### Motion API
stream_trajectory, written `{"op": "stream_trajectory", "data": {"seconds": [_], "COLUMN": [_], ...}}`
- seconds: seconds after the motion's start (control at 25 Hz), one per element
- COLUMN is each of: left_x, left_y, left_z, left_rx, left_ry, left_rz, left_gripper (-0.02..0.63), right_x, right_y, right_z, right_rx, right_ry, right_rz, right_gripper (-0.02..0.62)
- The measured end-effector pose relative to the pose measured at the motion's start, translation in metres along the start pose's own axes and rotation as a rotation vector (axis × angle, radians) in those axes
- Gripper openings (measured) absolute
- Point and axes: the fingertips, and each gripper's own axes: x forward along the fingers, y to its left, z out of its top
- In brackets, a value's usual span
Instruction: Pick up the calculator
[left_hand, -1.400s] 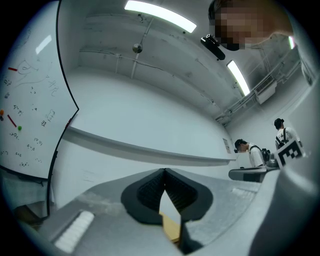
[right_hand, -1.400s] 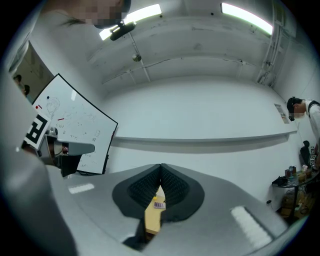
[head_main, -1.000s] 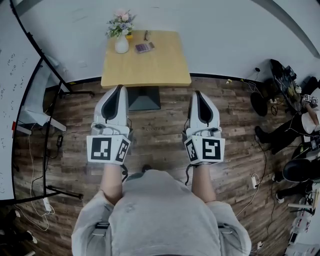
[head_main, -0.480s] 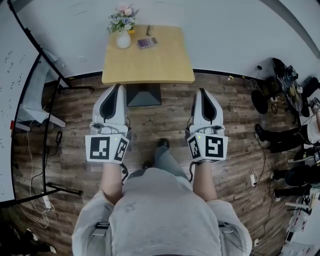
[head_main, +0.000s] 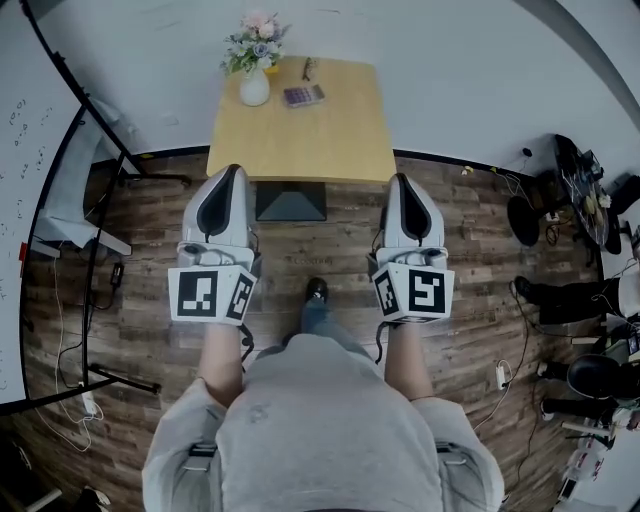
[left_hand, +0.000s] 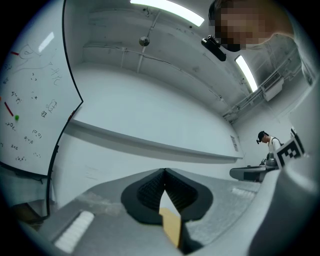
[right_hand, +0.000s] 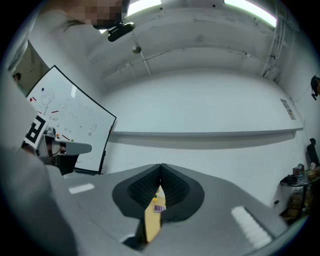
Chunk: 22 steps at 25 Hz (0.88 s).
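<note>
The light wooden table has drawn nearer. Approach step: left gripper and right gripper have jaws together, empty; reaching the small purple calculator requires opening.

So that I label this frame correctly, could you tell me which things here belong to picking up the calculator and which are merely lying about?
Belongs to the job: calculator on the wooden table; left gripper and right gripper, both shut, empty, not touching it.
Lying about: vase of flowers; small dark object behind the calculator; whiteboard.
</note>
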Motion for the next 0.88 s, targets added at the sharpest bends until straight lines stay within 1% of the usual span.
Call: {"op": "stream_trajectory", "data": {"seconds": [0.48,0.88], "left_x": [0.081,0.133], "left_y": [0.012,0.023], "left_z": [-0.012,-0.017], "left_rx": [0.014,0.038], "left_ry": [-0.017,-0.023], "left_rz": [0.013,0.055], "left_gripper": [0.005,0.006], "right_x": [0.078,0.133], "right_y": [-0.037,-0.065], "right_z": [-0.010,-0.018], "right_rx": [-0.008,0.028], "right_ry": [-0.021,-0.039], "right_rz": [0.034,0.065], "right_gripper": [0.000,0.000]}}
